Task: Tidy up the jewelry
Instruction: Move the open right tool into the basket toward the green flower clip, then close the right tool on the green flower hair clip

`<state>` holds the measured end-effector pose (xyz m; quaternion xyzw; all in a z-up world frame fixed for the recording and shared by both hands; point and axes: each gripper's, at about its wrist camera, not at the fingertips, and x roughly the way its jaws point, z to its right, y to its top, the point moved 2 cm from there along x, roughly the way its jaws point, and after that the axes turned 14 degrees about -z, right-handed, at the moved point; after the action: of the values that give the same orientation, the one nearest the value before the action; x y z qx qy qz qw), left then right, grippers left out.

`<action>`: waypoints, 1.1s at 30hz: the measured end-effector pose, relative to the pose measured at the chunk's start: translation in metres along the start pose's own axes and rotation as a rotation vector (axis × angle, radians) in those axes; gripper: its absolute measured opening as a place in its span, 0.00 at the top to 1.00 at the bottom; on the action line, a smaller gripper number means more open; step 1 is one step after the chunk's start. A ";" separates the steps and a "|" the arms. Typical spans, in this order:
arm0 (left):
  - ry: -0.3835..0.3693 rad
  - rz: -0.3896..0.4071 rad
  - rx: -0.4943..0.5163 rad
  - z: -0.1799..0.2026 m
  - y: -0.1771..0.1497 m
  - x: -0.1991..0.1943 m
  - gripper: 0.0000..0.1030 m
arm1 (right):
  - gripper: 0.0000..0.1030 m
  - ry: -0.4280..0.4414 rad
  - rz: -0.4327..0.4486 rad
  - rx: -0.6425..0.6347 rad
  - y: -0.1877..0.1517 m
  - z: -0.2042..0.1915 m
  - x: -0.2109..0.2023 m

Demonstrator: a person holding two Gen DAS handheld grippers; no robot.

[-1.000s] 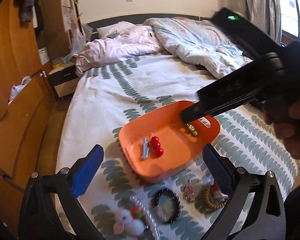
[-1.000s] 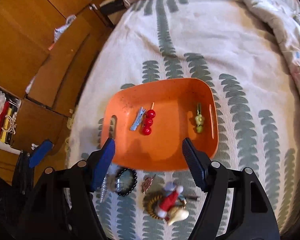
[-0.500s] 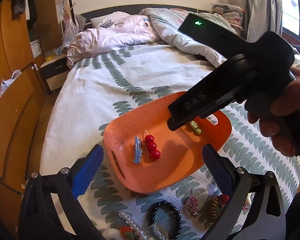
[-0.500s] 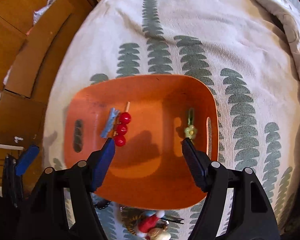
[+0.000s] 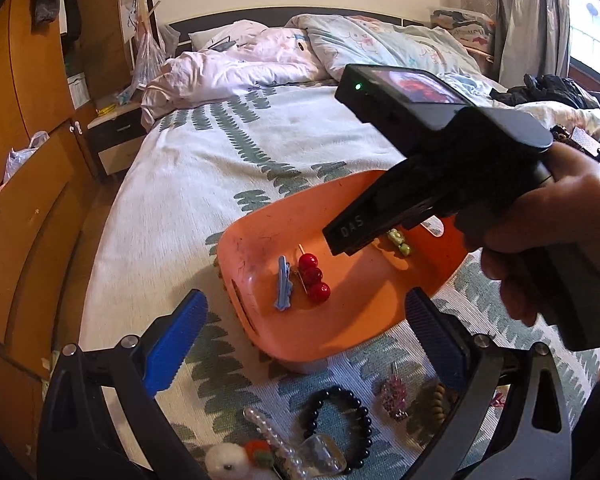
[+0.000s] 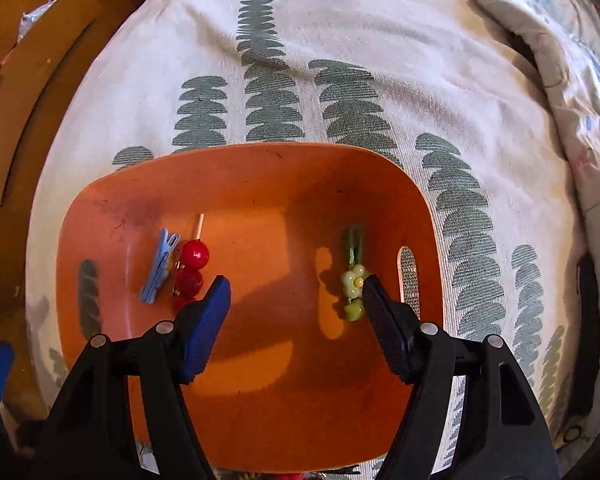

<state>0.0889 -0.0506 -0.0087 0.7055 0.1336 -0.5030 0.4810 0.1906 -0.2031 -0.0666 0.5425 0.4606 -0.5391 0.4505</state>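
Green flower clip (image 6: 354, 280): inside the orange tray (image 6: 260, 380), near its right handle slot, long axis pointing toward the tray's far wall.
Red bead pin (image 5: 313, 277), blue clip (image 5: 283, 283): side by side, tray's left part.
Right gripper (image 6: 296, 300): over the tray, jaws spread, empty; casing reads "DAS".
Left gripper (image 5: 306, 336): spread, empty, beside the tray's near rim.
Black bead bracelet (image 5: 340, 424): on the bedspread (image 5: 204, 184), near the tray.

My right gripper (image 6: 296, 296) hangs over the orange tray (image 6: 260, 156) with jaws spread wide and nothing between them. Below I see a blue clip (image 6: 161, 266), a red bead pin (image 6: 192, 268) beside it, and a green flower clip (image 6: 354, 280) near the right fingertip.
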 end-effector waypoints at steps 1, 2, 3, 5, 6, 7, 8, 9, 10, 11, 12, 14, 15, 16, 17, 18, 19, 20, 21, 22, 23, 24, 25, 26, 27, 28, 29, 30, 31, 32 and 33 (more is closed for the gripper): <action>0.000 0.002 -0.004 -0.001 0.000 -0.001 0.05 | 0.36 -0.009 0.008 0.008 0.000 0.000 0.001; -0.001 0.004 -0.006 -0.002 0.000 -0.002 0.05 | 0.36 -0.019 0.012 0.013 0.000 0.000 0.001; -0.002 0.008 -0.010 -0.004 0.000 -0.004 0.05 | 0.36 -0.028 0.013 0.016 0.002 0.000 0.002; 0.002 0.013 -0.016 -0.006 0.000 -0.005 0.05 | 0.36 -0.051 0.016 0.027 0.006 -0.004 0.006; 0.004 0.015 -0.020 -0.007 0.000 -0.006 0.05 | 0.36 -0.067 0.018 0.029 0.007 -0.004 0.009; 0.003 0.015 -0.023 -0.009 0.000 -0.006 0.05 | 0.36 -0.077 0.022 0.033 0.008 -0.005 0.010; 0.003 0.014 -0.029 -0.011 0.000 -0.006 0.05 | 0.36 -0.088 0.022 0.035 0.009 -0.005 0.011; 0.002 0.013 -0.032 -0.012 0.000 -0.006 0.05 | 0.36 -0.093 0.021 0.033 0.010 -0.007 0.013; 0.002 0.014 -0.037 -0.013 0.000 -0.007 0.05 | 0.36 -0.093 0.020 0.032 0.009 -0.007 0.013; 0.002 0.014 -0.039 -0.014 -0.001 -0.007 0.05 | 0.36 -0.095 0.020 0.034 0.009 -0.008 0.014; 0.002 0.017 -0.043 -0.016 -0.001 -0.008 0.05 | 0.36 -0.105 0.021 0.040 0.010 -0.009 0.014; 0.002 0.017 -0.044 -0.016 -0.002 -0.009 0.05 | 0.36 -0.114 0.023 0.056 0.010 -0.008 0.015; 0.004 0.017 -0.046 -0.017 -0.002 -0.009 0.05 | 0.36 -0.122 0.020 0.058 0.009 -0.007 0.017; 0.003 0.017 -0.046 -0.017 -0.003 -0.008 0.05 | 0.37 -0.130 0.016 0.061 0.010 -0.007 0.019; 0.002 0.017 -0.044 -0.016 -0.003 -0.008 0.05 | 0.38 -0.138 0.012 0.065 0.010 -0.006 0.022; 0.002 0.017 -0.043 -0.017 -0.003 -0.009 0.05 | 0.38 -0.152 0.012 0.068 0.011 -0.006 0.024; 0.001 0.018 -0.044 -0.017 -0.003 -0.009 0.05 | 0.39 -0.155 0.018 0.070 0.011 -0.005 0.024; -0.003 0.019 -0.043 -0.017 -0.003 -0.009 0.05 | 0.39 -0.154 0.021 0.075 0.011 -0.004 0.024; -0.002 0.021 -0.043 -0.017 -0.003 -0.010 0.05 | 0.41 -0.157 0.023 0.077 0.011 -0.004 0.023; 0.000 0.024 -0.044 -0.018 -0.003 -0.010 0.05 | 0.45 -0.163 0.023 0.078 0.010 -0.004 0.023; -0.003 0.024 -0.043 -0.018 -0.003 -0.011 0.05 | 0.47 -0.169 0.024 0.079 0.010 -0.003 0.022; -0.004 0.024 -0.045 -0.019 -0.004 -0.011 0.05 | 0.52 -0.182 0.028 0.081 0.010 -0.003 0.022; -0.003 0.026 -0.046 -0.019 -0.004 -0.012 0.05 | 0.58 -0.199 0.031 0.080 0.009 -0.002 0.022; -0.002 0.027 -0.045 -0.019 -0.004 -0.012 0.05 | 0.61 -0.205 0.035 0.081 0.009 -0.001 0.021; -0.003 0.027 -0.044 -0.018 -0.004 -0.012 0.05 | 0.66 -0.207 0.041 0.087 0.008 0.001 0.019; -0.004 0.025 -0.045 -0.018 -0.004 -0.012 0.05 | 0.71 -0.211 0.039 0.089 0.008 0.002 0.019; -0.004 0.024 -0.044 -0.018 -0.004 -0.012 0.05 | 0.74 -0.220 0.036 0.089 0.008 0.004 0.019; -0.004 0.022 -0.042 -0.017 -0.004 -0.011 0.05 | 0.79 -0.221 0.037 0.091 0.007 0.005 0.018; -0.003 0.021 -0.042 -0.017 -0.003 -0.011 0.05 | 0.83 -0.225 0.037 0.093 0.006 0.007 0.017; -0.001 0.021 -0.041 -0.016 -0.003 -0.010 0.05 | 0.84 -0.230 0.036 0.090 0.006 0.007 0.017; -0.002 0.020 -0.041 -0.016 -0.003 -0.010 0.05 | 0.85 -0.233 0.036 0.086 0.005 0.007 0.017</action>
<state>0.0920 -0.0333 -0.0015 0.6963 0.1364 -0.4961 0.5004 0.1945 -0.2102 -0.0833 0.5035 0.3716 -0.6094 0.4868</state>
